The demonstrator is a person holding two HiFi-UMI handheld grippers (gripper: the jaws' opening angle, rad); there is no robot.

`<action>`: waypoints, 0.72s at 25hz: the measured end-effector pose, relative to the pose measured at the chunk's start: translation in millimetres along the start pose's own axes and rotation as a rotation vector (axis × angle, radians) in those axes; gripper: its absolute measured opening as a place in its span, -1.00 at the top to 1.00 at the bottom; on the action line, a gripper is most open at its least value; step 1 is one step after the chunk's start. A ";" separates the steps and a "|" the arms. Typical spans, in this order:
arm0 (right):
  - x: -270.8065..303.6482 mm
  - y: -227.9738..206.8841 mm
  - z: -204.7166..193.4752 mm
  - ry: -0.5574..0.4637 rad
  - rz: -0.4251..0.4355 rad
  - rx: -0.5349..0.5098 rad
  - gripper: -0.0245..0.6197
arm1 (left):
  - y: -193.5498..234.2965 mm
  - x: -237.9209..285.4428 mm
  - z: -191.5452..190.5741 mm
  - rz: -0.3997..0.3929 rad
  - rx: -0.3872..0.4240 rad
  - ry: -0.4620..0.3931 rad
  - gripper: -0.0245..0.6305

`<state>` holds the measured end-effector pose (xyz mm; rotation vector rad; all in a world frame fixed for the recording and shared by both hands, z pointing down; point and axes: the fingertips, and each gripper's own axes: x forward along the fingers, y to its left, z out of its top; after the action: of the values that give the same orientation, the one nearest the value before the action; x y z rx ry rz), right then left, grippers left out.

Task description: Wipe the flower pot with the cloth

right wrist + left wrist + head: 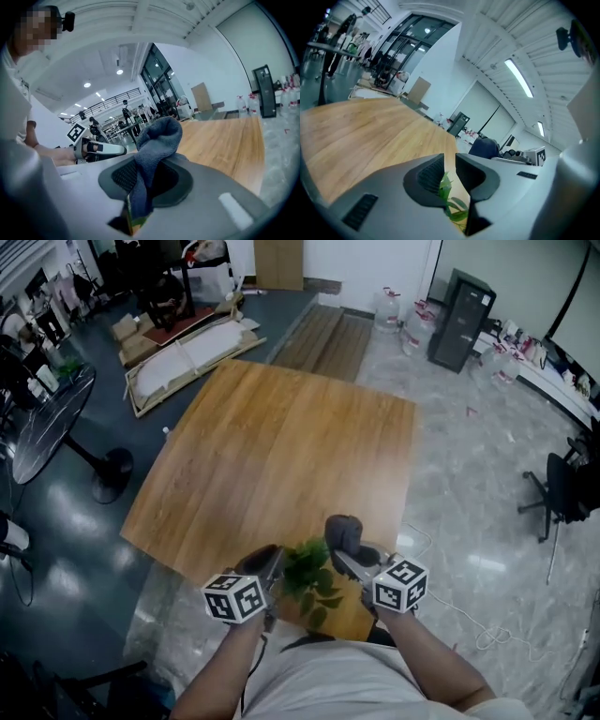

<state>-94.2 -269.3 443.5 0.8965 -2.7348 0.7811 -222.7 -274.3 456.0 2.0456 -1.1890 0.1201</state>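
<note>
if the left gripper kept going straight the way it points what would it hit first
Probably the plant's leaves, which show low between the left gripper's jaws; past them lies only the wooden table.

Wooden table (281,446) set askew across floor: pale marble floor (478,484) on right, dark glossy floor (66,549) on left. At near edge, leafy plant (310,579); pot hidden under leaves.
</note>
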 end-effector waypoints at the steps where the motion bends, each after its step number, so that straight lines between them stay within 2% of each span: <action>1: -4.5 9.2 13.8 -0.023 0.005 -0.034 0.72 | -10.2 -5.5 11.6 -0.007 0.036 -0.023 0.73; 3: -11.6 27.3 39.5 -0.066 0.020 -0.090 0.73 | -29.0 -17.6 33.0 -0.024 0.092 -0.073 0.73; 9: -44.1 74.3 106.9 -0.200 0.071 -0.156 0.73 | -90.0 -61.7 89.4 -0.085 0.174 -0.228 0.73; 13: -56.8 94.2 140.8 -0.264 0.095 -0.180 0.73 | -113.5 -80.6 118.0 -0.094 0.255 -0.287 0.73; 18: -67.4 110.7 168.2 -0.316 0.116 -0.196 0.73 | -133.1 -98.7 140.4 -0.085 0.329 -0.347 0.90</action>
<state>-103.2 -247.8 232.4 0.8927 -3.0925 0.4053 -213.3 -257.3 239.6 2.4757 -1.3580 -0.0908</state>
